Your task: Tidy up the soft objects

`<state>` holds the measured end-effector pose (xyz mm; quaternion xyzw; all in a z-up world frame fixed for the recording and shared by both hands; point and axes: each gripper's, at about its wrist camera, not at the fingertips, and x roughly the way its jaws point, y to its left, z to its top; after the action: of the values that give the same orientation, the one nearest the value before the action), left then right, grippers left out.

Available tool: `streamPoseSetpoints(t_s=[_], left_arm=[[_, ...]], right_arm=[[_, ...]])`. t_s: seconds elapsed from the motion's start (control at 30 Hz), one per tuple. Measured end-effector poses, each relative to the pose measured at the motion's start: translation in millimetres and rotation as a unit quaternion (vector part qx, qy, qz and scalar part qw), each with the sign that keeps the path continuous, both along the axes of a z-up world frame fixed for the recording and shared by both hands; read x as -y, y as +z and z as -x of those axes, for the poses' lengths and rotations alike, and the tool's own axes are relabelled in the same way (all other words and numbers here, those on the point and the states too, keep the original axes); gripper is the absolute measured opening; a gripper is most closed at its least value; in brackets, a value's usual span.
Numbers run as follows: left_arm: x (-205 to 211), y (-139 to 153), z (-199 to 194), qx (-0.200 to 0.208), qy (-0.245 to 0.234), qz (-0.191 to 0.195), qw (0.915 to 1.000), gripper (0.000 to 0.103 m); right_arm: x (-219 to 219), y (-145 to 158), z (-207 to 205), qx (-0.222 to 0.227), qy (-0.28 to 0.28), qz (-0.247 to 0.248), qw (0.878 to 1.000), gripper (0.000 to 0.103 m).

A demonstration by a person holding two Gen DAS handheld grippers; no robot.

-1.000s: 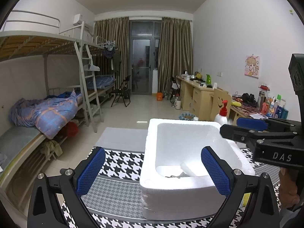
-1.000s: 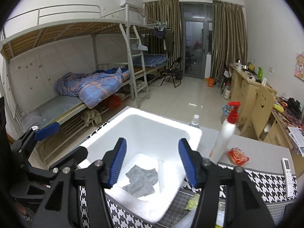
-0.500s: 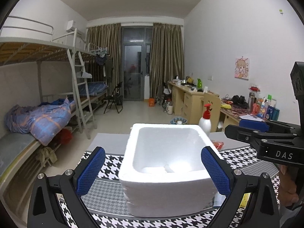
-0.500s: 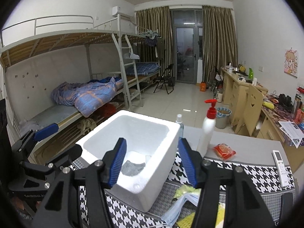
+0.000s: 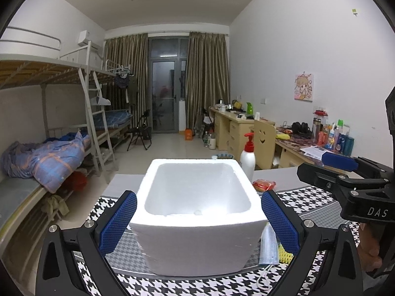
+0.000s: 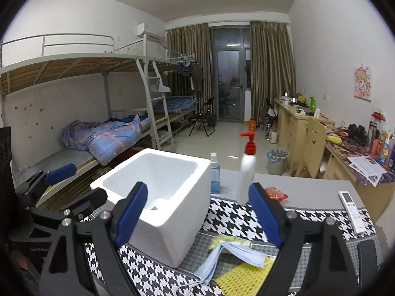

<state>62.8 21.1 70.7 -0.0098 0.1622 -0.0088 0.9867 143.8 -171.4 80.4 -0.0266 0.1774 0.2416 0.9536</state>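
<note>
**Sorting of soft things: begun, far from finished**

Judged as an early stage of the task. Already inside the white foam box (image 6: pixel 172 222), lying on its bottom: one small grey cloth (image 6: pixel 154 208), seen only in part from the right wrist view.

Left outside, on the houndstooth counter (image 6: pixel 237 222), just beside the near right corner of the box:
- a light blue face mask (image 6: pixel 229 249)
- a yellow mesh cloth (image 6: pixel 244 276), partly under the mask
- something yellow-green (image 6: pixel 222 240) behind them, too crumpled to name

Probably all three to be put into the box.

Mask: thin, pleated and limp, folded over itself, with white ear loops trailing toward the near edge. Likely to sag and slip if pinched by one corner only. Mesh cloth: flat, with an open weave.

Right gripper (image 6: pixel 198 186): above this pile, jaws opening, nothing between them. Left gripper (image 5: pixel 198 194): jaws wide apart and empty, facing the near wall of the box without touching it.

Standing behind the box, and seemingly not part of the job: a pump bottle (image 6: pixel 246 172), a spray bottle (image 6: pixel 214 175) and a red packet (image 6: pixel 276 193).
</note>
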Motion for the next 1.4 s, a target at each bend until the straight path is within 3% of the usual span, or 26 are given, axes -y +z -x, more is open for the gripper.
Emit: streamPoseSetpoints(t_s=[0.5,1.4], left_arm=[[28,-9,10,0.006,-0.037,-0.004,0.9993,0.101],[68,-37,12,-0.016,-0.1,-0.008,0.9949,0.101]], right_arm=[[31,-18,24,0.018,-0.044,0.001,0.999,0.087],[73,-46,32,-0.004,-0.095,-0.002,0.995,0.087]])
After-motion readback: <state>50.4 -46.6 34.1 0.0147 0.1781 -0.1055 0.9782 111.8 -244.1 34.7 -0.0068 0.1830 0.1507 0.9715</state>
